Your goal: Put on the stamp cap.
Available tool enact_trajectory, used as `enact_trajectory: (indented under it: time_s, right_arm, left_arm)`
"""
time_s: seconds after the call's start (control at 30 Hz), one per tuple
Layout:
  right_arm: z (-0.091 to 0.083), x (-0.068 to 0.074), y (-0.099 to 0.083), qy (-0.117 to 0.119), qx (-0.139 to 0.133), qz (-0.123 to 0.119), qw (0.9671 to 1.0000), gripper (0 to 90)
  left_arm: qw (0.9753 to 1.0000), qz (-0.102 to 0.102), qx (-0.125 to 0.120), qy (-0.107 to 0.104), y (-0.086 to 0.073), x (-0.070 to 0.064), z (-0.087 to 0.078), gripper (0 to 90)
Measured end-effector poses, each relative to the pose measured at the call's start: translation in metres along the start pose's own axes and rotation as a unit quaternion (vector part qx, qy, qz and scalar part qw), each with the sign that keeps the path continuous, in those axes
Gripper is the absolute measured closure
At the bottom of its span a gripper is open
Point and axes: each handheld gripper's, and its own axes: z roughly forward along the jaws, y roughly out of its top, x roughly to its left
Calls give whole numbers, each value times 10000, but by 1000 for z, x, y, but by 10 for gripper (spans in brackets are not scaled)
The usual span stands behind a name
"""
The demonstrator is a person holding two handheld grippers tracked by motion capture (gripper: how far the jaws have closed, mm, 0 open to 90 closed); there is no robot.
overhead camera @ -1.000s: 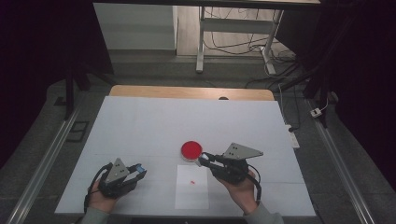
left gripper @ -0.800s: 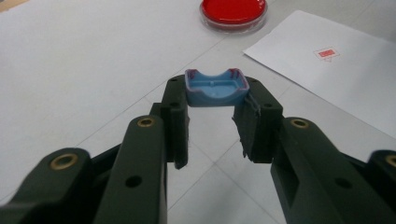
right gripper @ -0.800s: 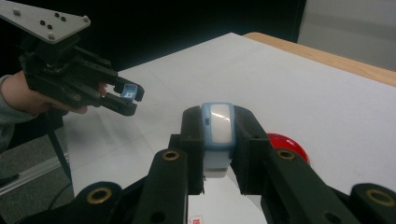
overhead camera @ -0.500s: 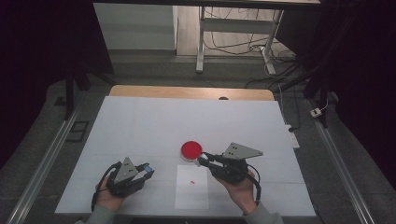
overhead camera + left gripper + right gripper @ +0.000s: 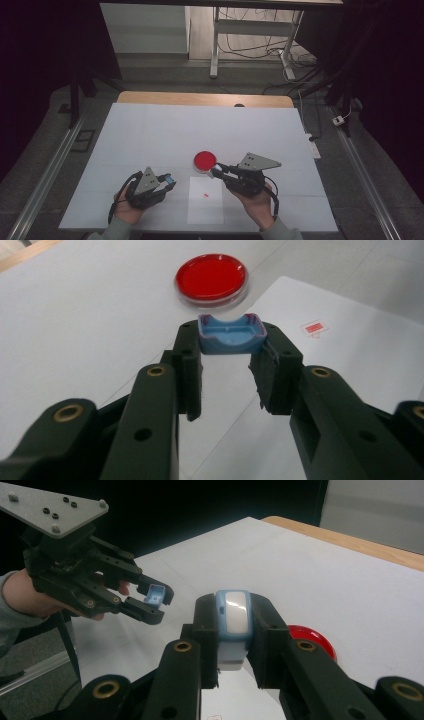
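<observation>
Holding parts apart above the bench: left tongs [image 5: 231, 357] clamped a blue cap [image 5: 231, 333]; right tongs [image 5: 233, 630] clamped a blue-and-white case [image 5: 233, 626]. Joining judged outstanding; red dish [image 5: 205, 160] untouched.

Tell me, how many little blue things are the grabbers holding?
2. One small blue cap sits pinched in the left gripper. The other, a blue and white piece, is clamped in the right gripper near the red dish.
</observation>
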Motion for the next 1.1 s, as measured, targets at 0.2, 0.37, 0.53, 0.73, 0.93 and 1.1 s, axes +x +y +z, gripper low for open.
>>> enact_trajectory:
  time_s: [0.2, 0.37, 0.53, 0.73, 0.93, 1.1]
  right_arm:
    - [1, 1, 1, 15, -11, -11, 10000, 755]
    - [1, 1, 1, 7, -10, -8, 10000, 755]
    - [2, 2, 1, 20, -4, 10, 10000, 755]
    - [4, 2, 1, 56, 16, 48, 10000, 755]
    - [5, 4, 1, 77, 21, 38, 10000, 755]
    - [7, 5, 1, 98, 34, 32, 9999, 755]
  left_arm:
    - [9999, 51, -37, -131, 10, -5, 10, 658]
    - [9997, 129, -60, -203, 19, -10, 19, 659]
    - [9995, 170, -78, -252, 25, -14, 24, 659]
    - [9993, 233, -80, -293, 30, -18, 30, 659]
    - [9990, 294, -97, -326, 36, -22, 34, 659]
    - [9987, 341, -110, -368, 41, -27, 39, 659]
